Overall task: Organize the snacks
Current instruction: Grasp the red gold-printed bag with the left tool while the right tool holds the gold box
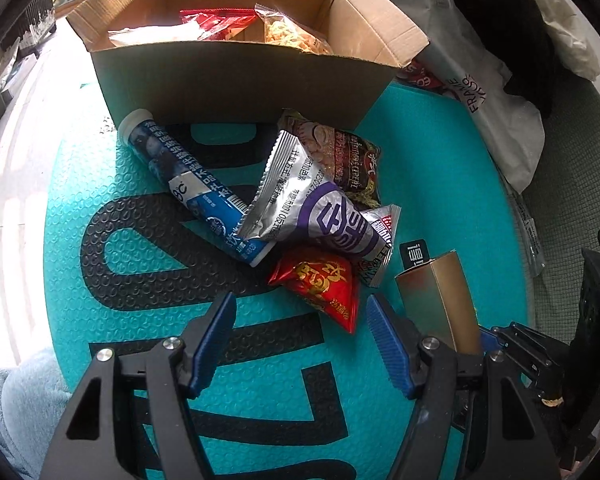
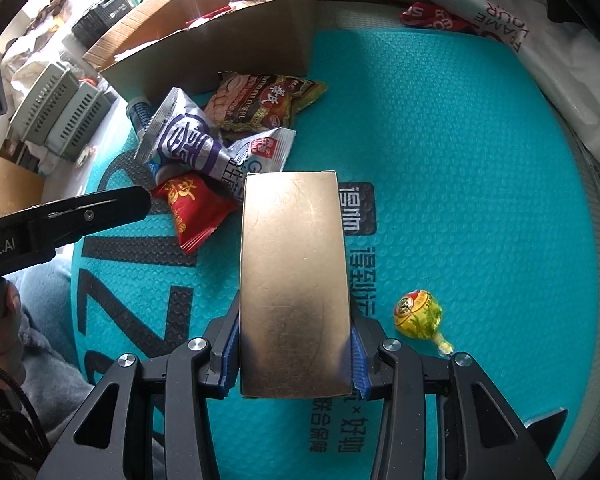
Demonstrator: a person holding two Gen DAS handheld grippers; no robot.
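Observation:
An open cardboard box (image 1: 236, 76) with several snacks inside stands at the far side of a teal mat (image 1: 440, 168). In front of it lies a pile: a blue tube (image 1: 192, 184), a silver-purple packet (image 1: 316, 204), a dark noodle packet (image 1: 340, 156) and a red packet (image 1: 324, 284). My left gripper (image 1: 300, 340) is open and empty, just short of the red packet. My right gripper (image 2: 296, 356) is shut on a gold box (image 2: 294, 280), held above the mat; that box also shows in the left wrist view (image 1: 440, 300). A yellow wrapped candy (image 2: 420, 314) lies to its right.
A white plastic bag (image 2: 540, 40) and a red packet (image 2: 436, 16) lie at the mat's far right. Grey crates (image 2: 56, 112) stand off the mat to the left. The left gripper's black body (image 2: 60, 216) reaches in from the left in the right wrist view.

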